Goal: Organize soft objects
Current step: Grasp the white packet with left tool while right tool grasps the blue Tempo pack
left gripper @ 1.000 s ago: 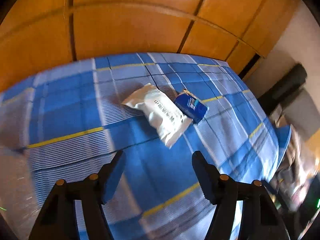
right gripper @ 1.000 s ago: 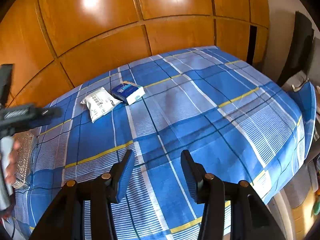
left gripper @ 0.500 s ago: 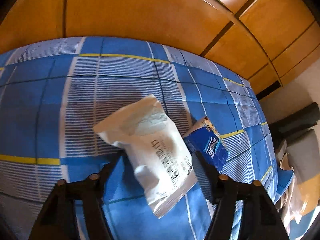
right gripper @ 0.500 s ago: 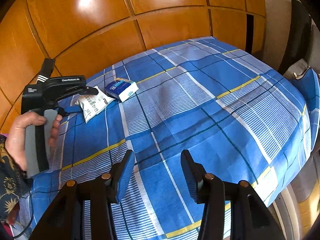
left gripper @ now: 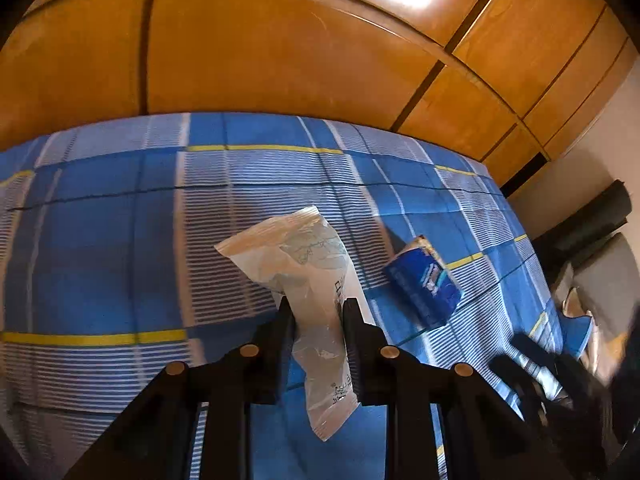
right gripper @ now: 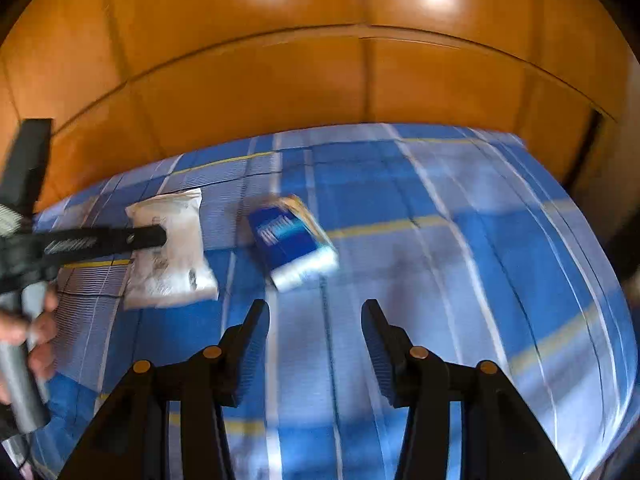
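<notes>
White packet (left gripper: 316, 280), print illegible, in closing left tool (left gripper: 318, 308).

White pack (left gripper: 316, 280), blue pack (left gripper: 424, 286), blue-plaid cloth (left gripper: 100, 240)

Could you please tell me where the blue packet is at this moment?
The blue packet lies on the checked cloth, just right of the white pouch in both views, ahead of the open right gripper.

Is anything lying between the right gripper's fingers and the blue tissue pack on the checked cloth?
Nothing visible does. The right gripper is open, and only bare blue checked cloth lies between it and the blue tissue pack. The white plastic pouch lies off to the side, in the left gripper.
</notes>
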The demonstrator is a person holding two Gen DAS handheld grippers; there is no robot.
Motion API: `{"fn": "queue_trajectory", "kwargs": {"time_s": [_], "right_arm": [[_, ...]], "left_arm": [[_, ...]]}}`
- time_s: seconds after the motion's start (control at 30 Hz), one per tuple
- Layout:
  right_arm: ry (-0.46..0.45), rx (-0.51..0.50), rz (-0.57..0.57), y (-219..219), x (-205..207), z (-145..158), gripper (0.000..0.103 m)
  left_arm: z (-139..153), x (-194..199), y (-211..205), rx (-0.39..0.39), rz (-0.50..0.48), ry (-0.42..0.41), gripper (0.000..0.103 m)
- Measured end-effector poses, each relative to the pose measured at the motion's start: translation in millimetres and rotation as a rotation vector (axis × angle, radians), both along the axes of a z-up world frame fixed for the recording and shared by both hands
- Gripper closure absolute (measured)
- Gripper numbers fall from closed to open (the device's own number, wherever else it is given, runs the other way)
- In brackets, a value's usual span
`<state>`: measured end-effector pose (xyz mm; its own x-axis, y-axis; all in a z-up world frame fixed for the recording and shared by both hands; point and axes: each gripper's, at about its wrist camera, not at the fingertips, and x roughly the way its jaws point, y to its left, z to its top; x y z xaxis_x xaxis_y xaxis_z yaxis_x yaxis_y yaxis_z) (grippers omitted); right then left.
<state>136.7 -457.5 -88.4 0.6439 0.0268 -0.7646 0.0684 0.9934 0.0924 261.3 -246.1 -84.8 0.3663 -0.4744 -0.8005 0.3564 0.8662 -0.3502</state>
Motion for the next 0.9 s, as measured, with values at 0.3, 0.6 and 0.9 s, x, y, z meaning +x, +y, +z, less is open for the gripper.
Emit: {"fn": "queue_trajectory", "kwargs": {"time_s": [0.3, 0.6, 0.9], "right_arm": [[0.142, -0.131, 0.135, 33, 96, -22, 0.039], [0.193, -0.172, 0.131, 38, 120, -39, 0.039], [0.175, -0.089, 0.092, 44, 110, -34, 0.045]], "left_arm": [[24, 18, 20, 0.024, 0.041, -0.028, 0.079], [103, 59, 77, 0.071, 0.169, -0.105, 0.079], [175, 77, 205, 0.108, 0.4, -0.156, 0.079]]}}
